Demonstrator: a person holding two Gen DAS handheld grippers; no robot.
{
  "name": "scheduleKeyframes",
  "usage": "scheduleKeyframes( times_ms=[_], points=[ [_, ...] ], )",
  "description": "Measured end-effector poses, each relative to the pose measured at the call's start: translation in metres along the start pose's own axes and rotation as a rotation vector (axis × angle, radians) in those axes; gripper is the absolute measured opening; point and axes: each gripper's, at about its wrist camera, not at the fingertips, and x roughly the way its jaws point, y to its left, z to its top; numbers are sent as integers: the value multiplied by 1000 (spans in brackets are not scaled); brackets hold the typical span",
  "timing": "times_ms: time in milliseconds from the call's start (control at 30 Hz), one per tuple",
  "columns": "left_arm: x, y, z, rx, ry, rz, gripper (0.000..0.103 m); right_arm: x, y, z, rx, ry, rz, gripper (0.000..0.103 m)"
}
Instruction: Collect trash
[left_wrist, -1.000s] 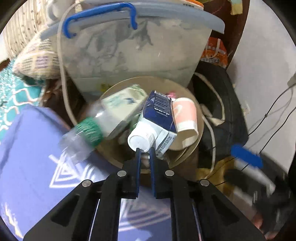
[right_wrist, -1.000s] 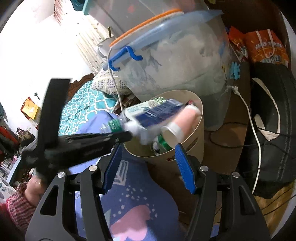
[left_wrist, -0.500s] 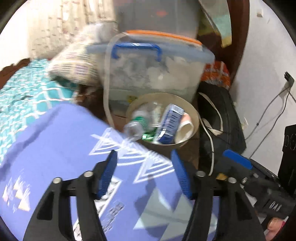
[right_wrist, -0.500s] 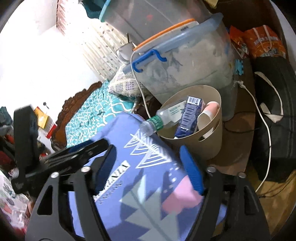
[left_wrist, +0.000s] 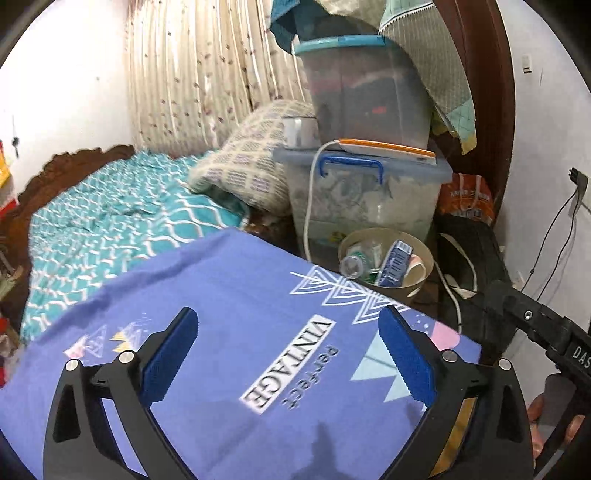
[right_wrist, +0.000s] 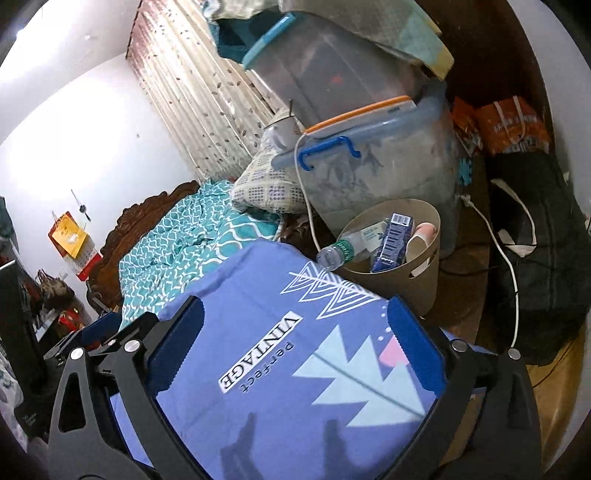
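Observation:
A beige waste bin (left_wrist: 424, 254) (right_wrist: 424, 280) stands on the floor beyond the bed's corner. In it lie a clear plastic bottle with a green band (right_wrist: 341, 251) (left_wrist: 354, 260), a blue carton (right_wrist: 391, 240) (left_wrist: 395, 264) and a pink-and-white paper cup (right_wrist: 421, 240) (left_wrist: 415, 267). My left gripper (left_wrist: 291, 354) is open and empty, well back from the bin above the purple bedcover (left_wrist: 240, 332). My right gripper (right_wrist: 295, 343) is open and empty over the same cover (right_wrist: 295, 369).
Clear storage tubs (left_wrist: 369, 192) (right_wrist: 380, 162) are stacked behind the bin, with a white cable hanging down. A patterned pillow (left_wrist: 251, 173), a teal bedsheet (left_wrist: 110, 214), a black bag (right_wrist: 535, 258) and orange packets (right_wrist: 509, 125) lie around. The right gripper's body (left_wrist: 535, 325) shows at the right edge.
Both grippers have pulled back and up from the bin. The left gripper, shut near the carton a second ago, is now wide open. The trash rests in the bin.

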Motion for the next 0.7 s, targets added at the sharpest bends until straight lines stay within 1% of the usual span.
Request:
scheduleKeyframes(
  times_ms=[133,300,467,700],
  points=[
    [-11,4,-10,-4,18,3,94,-4,13,-9,-24,0,-6,99],
    [-15,1,-20,7,28,47,94,-12,19,-13,-41,-3,-17,99],
    [-23,3,-23,-8,19,53,94,-20,24,-13,-45,-12,-20,100],
    [-31,5,-24,-18,7,87,94,-26,28,-16,-42,-11,-36,100]
  ],
)
